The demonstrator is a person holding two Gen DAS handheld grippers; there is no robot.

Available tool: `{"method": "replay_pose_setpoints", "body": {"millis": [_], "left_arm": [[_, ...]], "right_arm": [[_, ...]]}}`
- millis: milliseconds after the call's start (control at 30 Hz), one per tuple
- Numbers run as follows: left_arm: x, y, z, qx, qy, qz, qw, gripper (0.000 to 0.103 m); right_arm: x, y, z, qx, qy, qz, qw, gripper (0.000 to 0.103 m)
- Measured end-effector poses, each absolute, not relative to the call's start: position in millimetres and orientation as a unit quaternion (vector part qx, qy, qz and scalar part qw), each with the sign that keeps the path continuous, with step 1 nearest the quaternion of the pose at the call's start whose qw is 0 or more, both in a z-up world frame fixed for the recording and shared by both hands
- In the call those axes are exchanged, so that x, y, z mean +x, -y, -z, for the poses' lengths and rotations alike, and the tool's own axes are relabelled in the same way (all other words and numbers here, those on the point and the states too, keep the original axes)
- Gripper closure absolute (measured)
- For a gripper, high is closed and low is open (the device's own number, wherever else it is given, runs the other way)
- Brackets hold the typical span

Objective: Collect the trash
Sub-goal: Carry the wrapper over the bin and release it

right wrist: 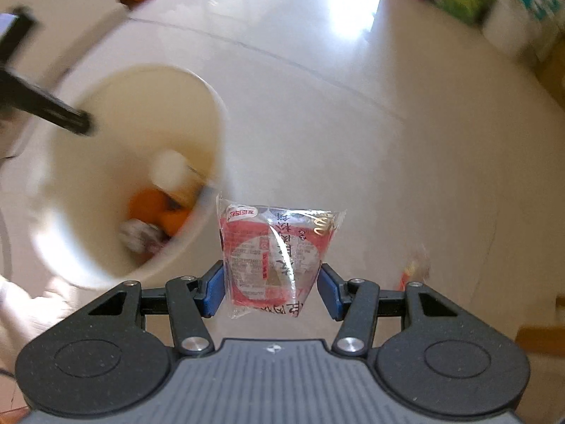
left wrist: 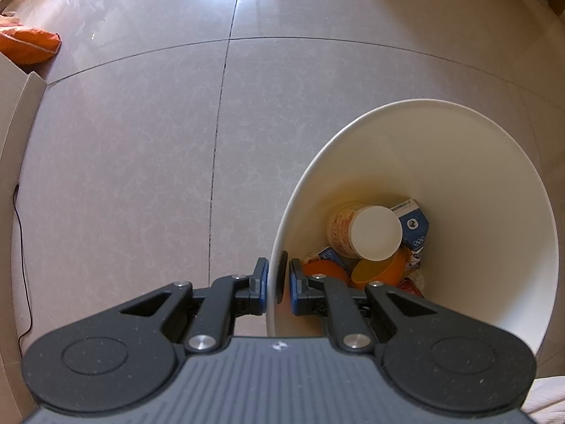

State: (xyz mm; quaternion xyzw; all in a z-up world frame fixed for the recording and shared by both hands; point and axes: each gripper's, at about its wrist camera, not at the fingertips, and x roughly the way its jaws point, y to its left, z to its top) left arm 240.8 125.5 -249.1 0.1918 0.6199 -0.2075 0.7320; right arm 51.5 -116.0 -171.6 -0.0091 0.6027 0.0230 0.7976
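Observation:
In the left wrist view my left gripper (left wrist: 277,282) points straight down, shut on the near rim of a white trash bin (left wrist: 459,176) standing on the tiled floor. Inside the bin lie a paper cup (left wrist: 367,233), orange cups (left wrist: 381,272) and a blue carton (left wrist: 413,226). The right wrist view is blurred. In it my right gripper (right wrist: 272,289) is shut on a red-and-white clear plastic wrapper (right wrist: 272,247), held above the floor just right of the bin (right wrist: 116,106). The left gripper's dark body (right wrist: 53,113) shows at the bin's far rim.
An orange bag (left wrist: 24,46) and a cardboard box (left wrist: 14,123) sit at the left, with a black cable (left wrist: 21,247) along the box. A small blurred scrap (right wrist: 413,272) lies on the floor to the right. Coloured packages (right wrist: 494,0) stand at the far right.

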Motion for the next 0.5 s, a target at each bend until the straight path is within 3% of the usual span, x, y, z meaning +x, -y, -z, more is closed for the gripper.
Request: {"method": "replay_pose_setpoints", "body": {"millis": [300, 367, 433, 500], "left_arm": [[238.6, -122.6, 250.7, 0.193, -0.619, 0.205, 0.733, 0.093], [238.8, -122.9, 250.8, 0.193, -0.619, 0.205, 0.733, 0.093], [238.6, -123.7, 250.9, 0.194, -0.618, 0.206, 0.733, 0.093], [238.4, -124.2, 251.0, 0.193, -0.618, 0.205, 0.734, 0.093]], "right_arm": [[78.4, 47.1, 148.9, -0.016, -0.569, -0.113, 0.815, 0.041], [80.9, 43.0, 158.4, -0.021, -0.563, -0.126, 0.817, 0.018], [79.7, 28.6, 148.3, -0.03, -0.553, -0.124, 0.824, 0.005], [79.1, 26.8, 147.1, -0.036, -0.544, -0.124, 0.829, 0.003]]}}
